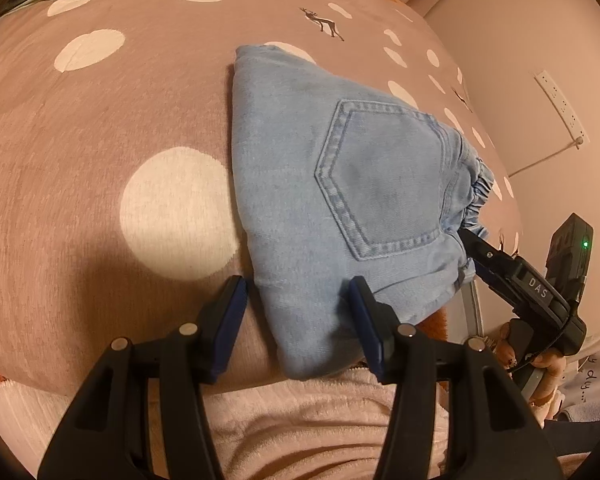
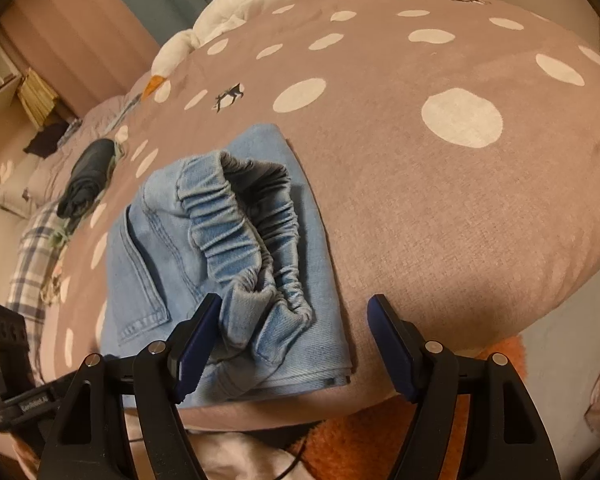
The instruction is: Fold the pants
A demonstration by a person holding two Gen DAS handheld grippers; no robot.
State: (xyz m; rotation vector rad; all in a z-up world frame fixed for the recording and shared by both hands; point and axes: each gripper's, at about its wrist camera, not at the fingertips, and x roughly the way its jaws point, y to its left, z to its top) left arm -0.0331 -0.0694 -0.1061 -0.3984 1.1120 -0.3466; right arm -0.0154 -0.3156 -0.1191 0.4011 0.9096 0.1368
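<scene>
Light blue denim pants (image 1: 332, 184) lie folded into a compact bundle on the brown dotted bedspread (image 1: 100, 140), back pocket up. In the right wrist view the pants (image 2: 236, 240) show their gathered elastic waistband on top. My left gripper (image 1: 298, 320) is open, its fingers either side of the bundle's near corner. My right gripper (image 2: 294, 344) is open, its left finger against the waistband end, and holds nothing. It also shows in the left wrist view (image 1: 476, 252) at the bundle's right edge.
A white and orange plush toy (image 2: 236, 12) lies at the bed's far side. Dark clothes (image 2: 88, 176) and a plaid cloth (image 2: 36, 252) lie to the left. A wall socket (image 1: 560, 104) with a cable is on the right. Pink fleece (image 1: 300, 420) lies below the bed edge.
</scene>
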